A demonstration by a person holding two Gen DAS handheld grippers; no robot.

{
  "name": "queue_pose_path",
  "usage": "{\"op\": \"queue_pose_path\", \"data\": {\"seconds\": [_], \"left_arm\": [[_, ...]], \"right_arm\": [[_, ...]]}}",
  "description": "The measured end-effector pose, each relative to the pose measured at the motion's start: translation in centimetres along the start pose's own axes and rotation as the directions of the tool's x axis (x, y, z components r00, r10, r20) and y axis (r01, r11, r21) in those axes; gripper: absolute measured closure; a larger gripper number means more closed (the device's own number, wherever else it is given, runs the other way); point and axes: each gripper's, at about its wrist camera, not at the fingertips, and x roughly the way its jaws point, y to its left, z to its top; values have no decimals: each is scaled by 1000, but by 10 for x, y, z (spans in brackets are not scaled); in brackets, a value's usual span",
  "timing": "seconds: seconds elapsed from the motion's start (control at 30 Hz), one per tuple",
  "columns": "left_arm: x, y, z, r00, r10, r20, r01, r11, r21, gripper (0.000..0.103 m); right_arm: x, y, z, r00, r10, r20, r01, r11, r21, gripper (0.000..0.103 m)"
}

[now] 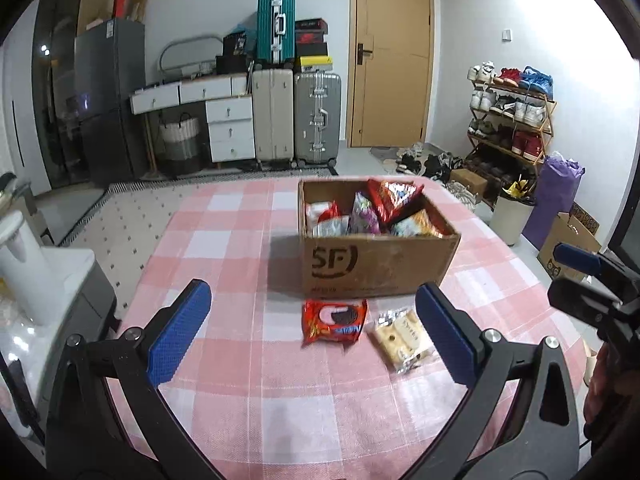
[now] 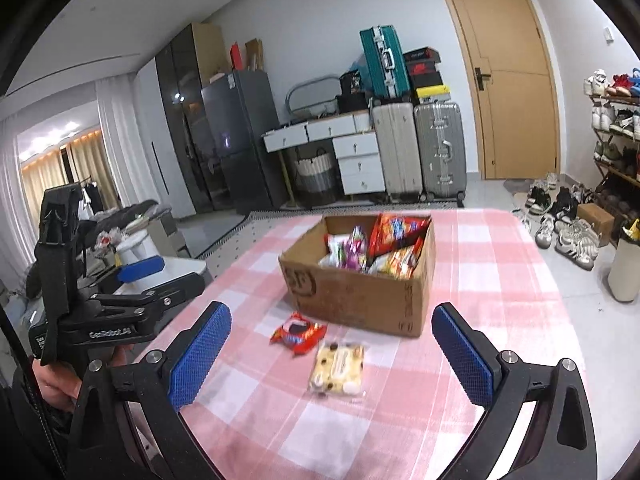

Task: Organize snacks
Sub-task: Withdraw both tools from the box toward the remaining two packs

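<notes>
Both the left gripper (image 1: 314, 334) and right gripper (image 2: 332, 356) gape wide, empty; 2 packets, seemingly clear of the box (image 1: 376, 268).

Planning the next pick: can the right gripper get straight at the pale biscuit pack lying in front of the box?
Probably yes. The right gripper is open, the biscuit pack lies flat ahead on bare tablecloth, apart from the red pack and box.

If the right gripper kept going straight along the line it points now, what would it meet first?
Probably the pale cookie pack lying on the checked tablecloth, centred between the open right gripper fingers. The cardboard box stands behind it. Depth is uncertain.
</notes>
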Motion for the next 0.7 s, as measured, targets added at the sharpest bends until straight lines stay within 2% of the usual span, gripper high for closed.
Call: {"op": "queue_pose_path", "data": {"seconds": [0.2, 0.4, 0.7], "left_arm": [[32, 10, -21, 998, -17, -62, 14, 998, -56, 1], [69, 9, -48, 991, -18, -135, 13, 999, -37, 1], [96, 21, -74, 981, -61, -182, 44, 995, -95, 1]], "right_arm": [[29, -3, -23, 996, 37, -83, -35, 999, 20, 1], [57, -8, -38, 989, 62, -135, -56, 997, 48, 1], [94, -15, -55, 975, 46, -219, -33, 998, 61, 1]]}}
